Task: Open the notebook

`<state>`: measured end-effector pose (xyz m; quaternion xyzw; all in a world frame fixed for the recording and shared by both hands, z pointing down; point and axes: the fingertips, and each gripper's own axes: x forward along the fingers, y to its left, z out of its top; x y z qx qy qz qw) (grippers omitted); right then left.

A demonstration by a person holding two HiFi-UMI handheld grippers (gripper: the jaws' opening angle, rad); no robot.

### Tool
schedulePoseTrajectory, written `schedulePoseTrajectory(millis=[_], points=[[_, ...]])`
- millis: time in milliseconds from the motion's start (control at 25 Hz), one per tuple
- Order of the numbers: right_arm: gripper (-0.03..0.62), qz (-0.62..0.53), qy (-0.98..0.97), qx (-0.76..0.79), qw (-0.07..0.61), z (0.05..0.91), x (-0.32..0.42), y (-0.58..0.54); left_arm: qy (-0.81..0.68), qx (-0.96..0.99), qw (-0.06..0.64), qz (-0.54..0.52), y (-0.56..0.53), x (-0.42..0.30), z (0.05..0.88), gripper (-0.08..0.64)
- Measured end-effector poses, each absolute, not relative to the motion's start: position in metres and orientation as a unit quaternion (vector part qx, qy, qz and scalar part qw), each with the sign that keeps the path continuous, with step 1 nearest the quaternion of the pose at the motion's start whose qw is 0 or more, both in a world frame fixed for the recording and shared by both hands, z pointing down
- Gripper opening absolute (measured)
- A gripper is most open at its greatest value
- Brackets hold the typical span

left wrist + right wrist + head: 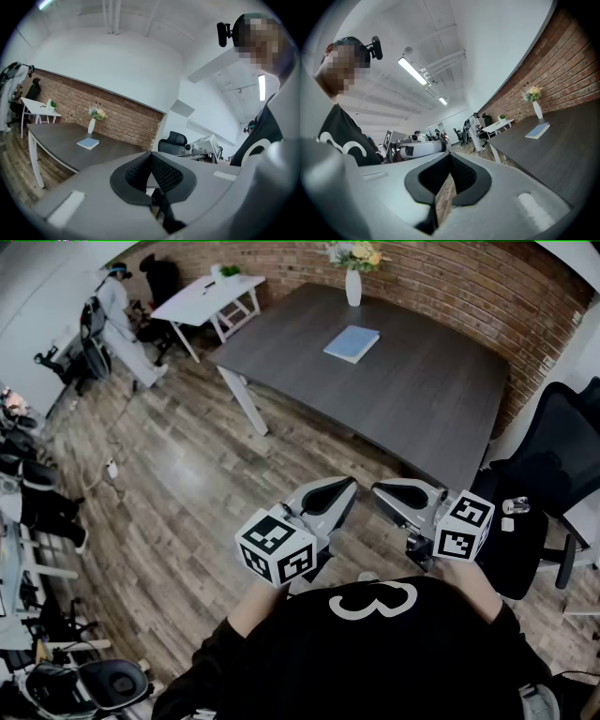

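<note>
A closed light-blue notebook (352,343) lies flat on the dark table (422,409), near its far side. It shows small in the left gripper view (88,143) and in the right gripper view (537,131). Both grippers hang close to the person's body over the wooden floor, well short of the table. My left gripper (347,487) is shut with nothing in it, its jaws meeting in its own view (151,156). My right gripper (379,489) sits beside it, tips pointing toward each other, also shut and empty (450,156).
A white vase of flowers (353,282) stands at the table's far edge by the brick wall. A black office chair (553,460) is at the right. A white side table (202,298) and a person (117,320) are at the far left.
</note>
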<state>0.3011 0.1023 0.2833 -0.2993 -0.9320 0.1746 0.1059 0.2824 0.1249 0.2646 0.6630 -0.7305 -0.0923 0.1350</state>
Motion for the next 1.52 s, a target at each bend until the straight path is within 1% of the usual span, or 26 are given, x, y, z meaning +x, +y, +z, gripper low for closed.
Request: schedulePoseTrajectory(millis=[440,720,920,1160,1520], points=[[0.000,0.157,-0.933,-0.312,0.089,0.269,0.312,0.138,-0.747,0.650,0.115,-0.082,0.165,0.291,0.253,0.008],[0.002,0.194,-0.927,-0.309,0.081,0.276,0.303,0.148,-0.753,0.642,0.121,-0.080,0.182,0.284,0.263,0.008],[0.002,0.210,-0.923,-0.312,0.076,0.282,0.288,0.134,-0.754,0.640,0.128,-0.074,0.167,0.269,0.270,0.008],[0.002,0.231,-0.920,-0.306,0.082,0.298,0.243,0.107,-0.753,0.638,0.148,-0.065,0.142,0.226,0.286,0.008],[0.002,0.259,-0.918,-0.286,0.096,0.317,0.134,0.022,-0.739,0.645,0.186,-0.056,0.053,0.120,0.309,0.008]])
